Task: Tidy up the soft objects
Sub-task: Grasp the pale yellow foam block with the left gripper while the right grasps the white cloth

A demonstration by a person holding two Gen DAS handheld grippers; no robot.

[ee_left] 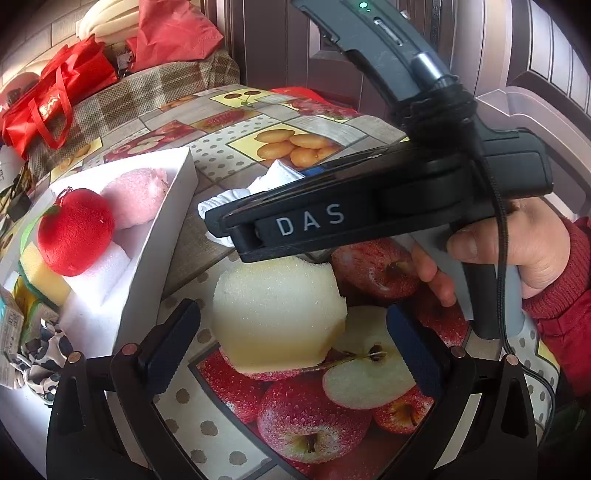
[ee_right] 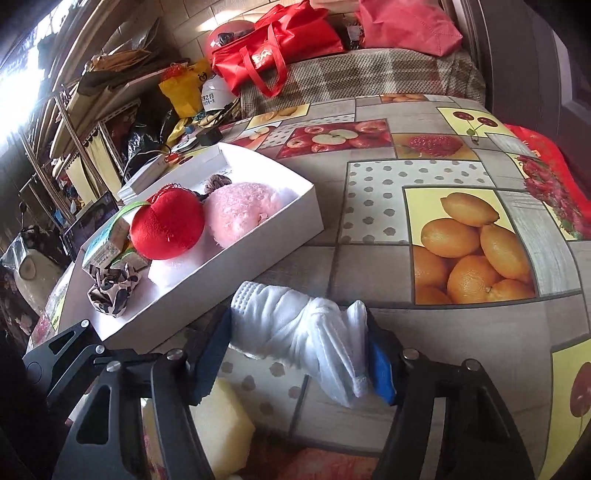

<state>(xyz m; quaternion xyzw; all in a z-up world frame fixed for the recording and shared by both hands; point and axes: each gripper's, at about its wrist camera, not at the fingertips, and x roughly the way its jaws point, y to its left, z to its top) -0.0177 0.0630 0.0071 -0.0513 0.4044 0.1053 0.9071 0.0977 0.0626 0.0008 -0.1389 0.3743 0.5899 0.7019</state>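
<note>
— Pale yellow foam noted first: sponge [ee_left: 277, 314] flat on fruit-print tablecloth [ee_left: 306, 424], lying between fingers of left gripper [ee_left: 291, 350]. Contact?

— None seen. Left jaws spread wide, pads clear of sponge on both sides. Same sponge [ee_right: 221, 424] visible at 7 o'clock in right wrist view, below the left finger there.

— Right gripper?

— Right gripper [ee_right: 295, 354] clamped on white rolled cloth [ee_right: 306, 339], blue pads pressed into both ends. Cloth knotted in the middle, ribbed cuff toward 11 o'clock. Lifted or resting on cloth-covered table: cannot tell. Seen from left wrist view, right gripper body [ee_left: 369, 206] crossing above sponge, right hand [ee_left: 517, 240] on its handle at 3 o'clock, white cloth [ee_left: 255, 192] protruding beyond its tip.

— Farther out?

— White box [ee_right: 258, 254] at 10 o'clock, near the cloth, open-topped. Inside: red plush apple [ee_right: 168, 229] touching pink fluffy ball [ee_right: 240, 214], white foam pieces [ee_left: 99, 273] beneath, yellow-green sponge [ee_left: 40, 273] beside apple. Leopard-print scrunchie [ee_right: 110, 288] at box's near corner.

— Beyond the box?

— Red tote bag [ee_right: 280, 48] at 12 o'clock on plaid-covered surface [ee_right: 369, 74], pink bag [ee_right: 406, 26] beside it.
</note>
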